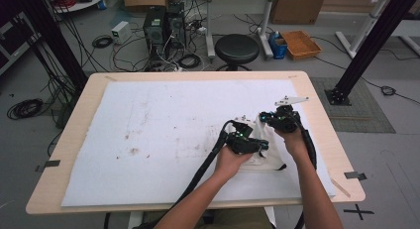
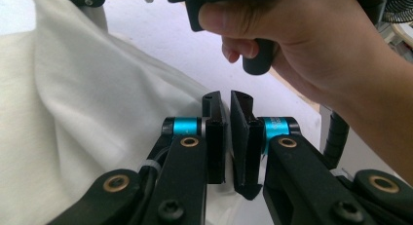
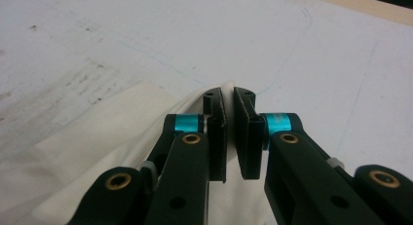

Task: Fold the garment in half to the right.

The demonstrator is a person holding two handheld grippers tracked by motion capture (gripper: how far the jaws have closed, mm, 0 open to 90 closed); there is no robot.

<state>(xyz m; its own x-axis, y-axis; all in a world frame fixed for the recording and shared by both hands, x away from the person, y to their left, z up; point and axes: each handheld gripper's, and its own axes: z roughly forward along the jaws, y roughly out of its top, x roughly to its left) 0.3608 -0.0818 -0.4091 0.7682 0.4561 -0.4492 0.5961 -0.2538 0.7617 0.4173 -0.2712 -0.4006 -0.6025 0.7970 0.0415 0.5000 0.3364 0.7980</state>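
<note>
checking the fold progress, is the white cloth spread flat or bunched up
Bunched up. The white fabric cloth sits gathered in a small heap between the two hands on the white table mat, with raised folds in the left gripper view.

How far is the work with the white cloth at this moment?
Done: the white cloth already lies bunched, partly doubled over, on the white mat. In hand: the left tool and right tool are both shut on cloth edges. Left: the cloth is not yet flat or neatly folded.
</note>
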